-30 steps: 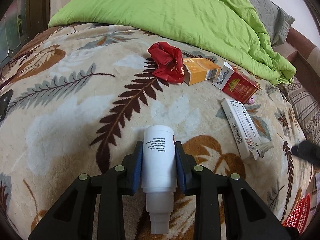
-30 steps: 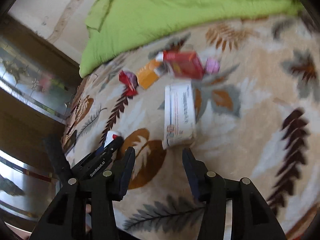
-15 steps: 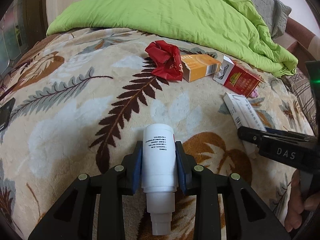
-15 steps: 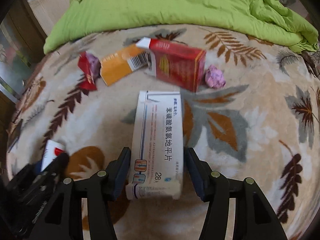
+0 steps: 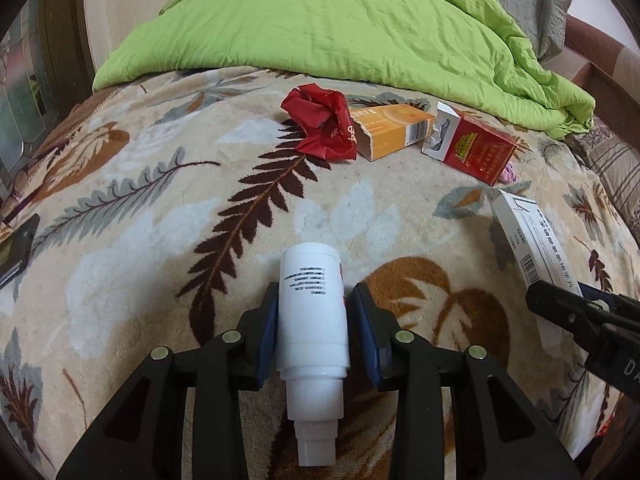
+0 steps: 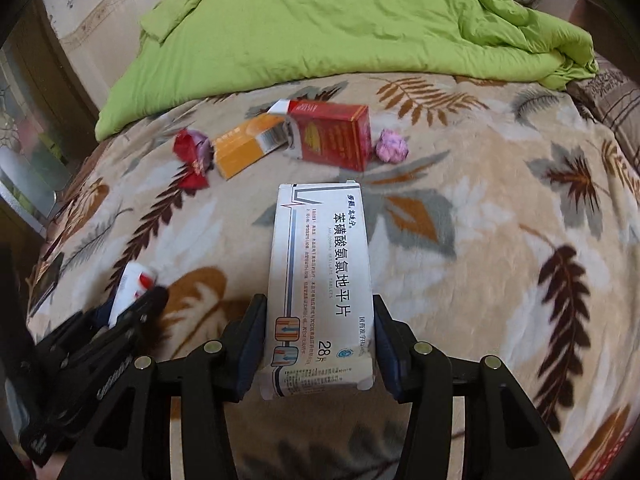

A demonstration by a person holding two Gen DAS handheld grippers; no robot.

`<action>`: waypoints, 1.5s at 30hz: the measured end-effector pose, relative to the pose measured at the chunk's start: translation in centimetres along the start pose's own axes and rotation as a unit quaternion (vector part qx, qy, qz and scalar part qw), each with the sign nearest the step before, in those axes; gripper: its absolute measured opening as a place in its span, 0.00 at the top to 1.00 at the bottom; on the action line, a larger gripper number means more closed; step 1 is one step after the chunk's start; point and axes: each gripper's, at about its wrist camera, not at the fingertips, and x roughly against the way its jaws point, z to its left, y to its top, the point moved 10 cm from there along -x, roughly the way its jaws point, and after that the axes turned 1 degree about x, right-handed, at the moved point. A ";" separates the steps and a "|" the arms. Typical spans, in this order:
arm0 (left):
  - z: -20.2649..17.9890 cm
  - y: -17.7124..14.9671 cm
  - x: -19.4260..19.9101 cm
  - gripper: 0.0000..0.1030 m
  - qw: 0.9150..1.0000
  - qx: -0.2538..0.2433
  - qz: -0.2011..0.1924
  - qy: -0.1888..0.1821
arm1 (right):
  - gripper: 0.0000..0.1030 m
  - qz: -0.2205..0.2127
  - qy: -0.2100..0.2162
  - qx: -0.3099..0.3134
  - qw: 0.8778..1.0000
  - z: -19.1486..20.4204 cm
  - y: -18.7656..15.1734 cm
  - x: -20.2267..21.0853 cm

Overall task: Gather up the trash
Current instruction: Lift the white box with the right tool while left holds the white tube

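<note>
Left gripper (image 5: 313, 312): closed on the white bottle (image 5: 312, 308), blue pads against both its sides, nozzle end toward the camera.
Right gripper (image 6: 319, 332): pads at both long sides of the white medicine box (image 6: 320, 276); firm clamping cannot be told.
Beyond, on the leaf-print blanket (image 5: 140, 208): red wrapper (image 5: 322, 126), orange box (image 5: 390, 130), red box (image 5: 476, 148), pink paper ball (image 6: 391, 145).
Behind: green duvet (image 5: 340, 20).

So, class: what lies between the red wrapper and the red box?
An orange box, seen in both views, its ends touching the wrapper and the red box.
</note>
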 end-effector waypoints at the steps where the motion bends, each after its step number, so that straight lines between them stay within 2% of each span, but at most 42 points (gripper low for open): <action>1: 0.0 0.0 0.1 0.72 1.000 -0.001 -0.002 0.001 | 0.48 -0.001 -0.002 0.002 1.000 0.1 -0.2 0.0; 7: -0.3 0.2 1.0 0.72 1.000 -0.008 -0.017 -0.006 | 0.48 -0.040 -0.012 0.008 0.999 -0.2 1.0 1.3; 16: -0.5 1.1 2.5 0.72 0.998 -0.020 -0.053 0.008 | 0.48 -0.063 -0.007 0.020 0.998 0.5 1.7 1.7; 45: -0.6 1.6 3.3 0.72 0.997 -0.031 -0.068 0.017 | 0.48 -0.067 -0.002 0.021 0.998 0.9 2.0 1.8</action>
